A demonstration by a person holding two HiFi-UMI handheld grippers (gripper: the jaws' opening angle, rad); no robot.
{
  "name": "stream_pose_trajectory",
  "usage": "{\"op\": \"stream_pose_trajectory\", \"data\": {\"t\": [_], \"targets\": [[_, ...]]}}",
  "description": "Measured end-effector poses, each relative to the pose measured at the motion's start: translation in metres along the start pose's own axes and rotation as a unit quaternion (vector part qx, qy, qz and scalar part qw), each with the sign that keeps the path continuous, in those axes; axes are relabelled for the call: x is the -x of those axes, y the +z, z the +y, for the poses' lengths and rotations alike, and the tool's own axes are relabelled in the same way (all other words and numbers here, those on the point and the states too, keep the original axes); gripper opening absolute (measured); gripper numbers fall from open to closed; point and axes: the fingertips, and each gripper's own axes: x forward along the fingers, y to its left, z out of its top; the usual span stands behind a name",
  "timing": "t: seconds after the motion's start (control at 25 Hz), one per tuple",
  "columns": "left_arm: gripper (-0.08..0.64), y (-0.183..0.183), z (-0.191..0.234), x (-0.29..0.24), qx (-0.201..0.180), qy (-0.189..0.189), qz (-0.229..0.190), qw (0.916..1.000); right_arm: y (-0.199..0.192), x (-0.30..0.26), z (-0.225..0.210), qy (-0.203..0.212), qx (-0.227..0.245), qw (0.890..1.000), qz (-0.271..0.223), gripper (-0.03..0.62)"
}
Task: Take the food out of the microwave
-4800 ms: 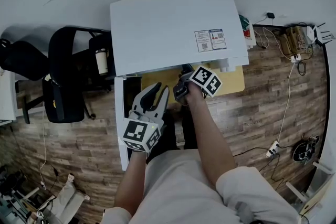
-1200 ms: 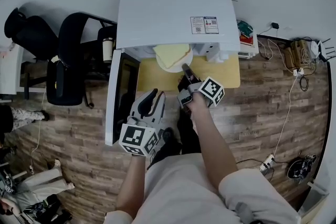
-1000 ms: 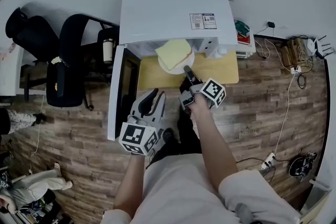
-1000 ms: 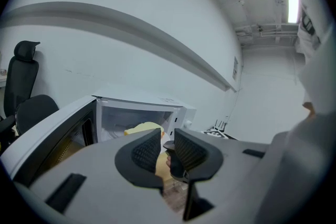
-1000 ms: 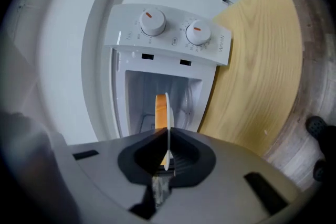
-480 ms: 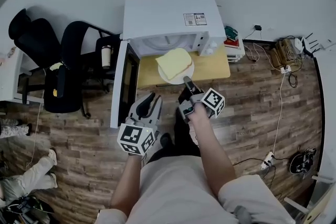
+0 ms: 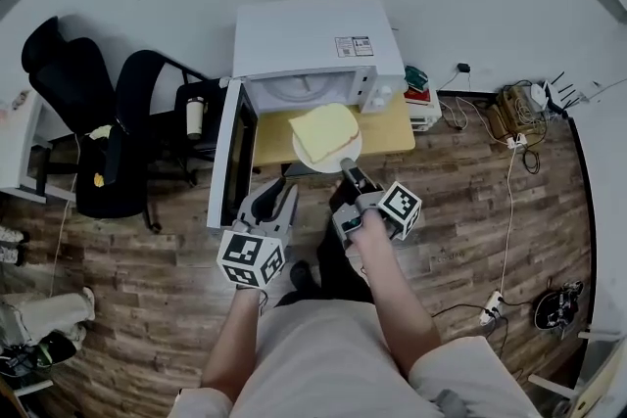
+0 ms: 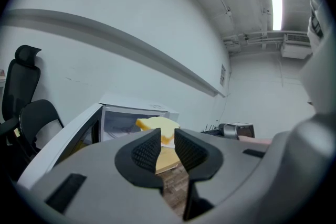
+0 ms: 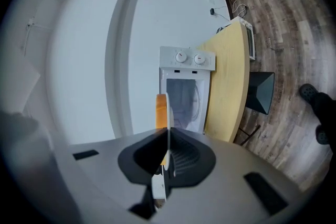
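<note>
Plate (image 7: 341, 155) with bread (image 7: 322, 131) has cleared the microwave (image 7: 309, 39), rim clamped in right gripper (image 7: 347, 170) jaws. Left gripper (image 7: 276, 195) jaws slightly apart, empty; open door (image 7: 227, 157) stands just left of them.

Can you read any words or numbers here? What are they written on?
Stickers on the microwave top: printed, but too small to read.
Cube on the left gripper: black-and-white squares, no words.
Cube on the right gripper: the same.
Nothing else readable.

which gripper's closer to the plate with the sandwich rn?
Right. The right gripper is clamped on the near rim of the plate; the left gripper hangs open and empty, apart from it, lower left in the head view.
</note>
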Motion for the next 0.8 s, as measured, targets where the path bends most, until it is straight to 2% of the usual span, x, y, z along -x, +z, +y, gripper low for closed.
{"op": "stream_pose_trajectory", "data": {"t": [0.36, 0.8], "targets": [[0.077, 0.014, -0.008, 0.012, -0.016, -0.005, -0.012, 0.9998, -0.013, 0.033, 0.048, 0.026, -0.005, 1.0, -0.008, 0.011], [0.077, 0.02, -0.028, 0.016, -0.019, -0.01, -0.014, 0.9997, -0.015, 0.052, 0.082, 0.041, -0.001, 0.999, -0.013, 0.011]]}}
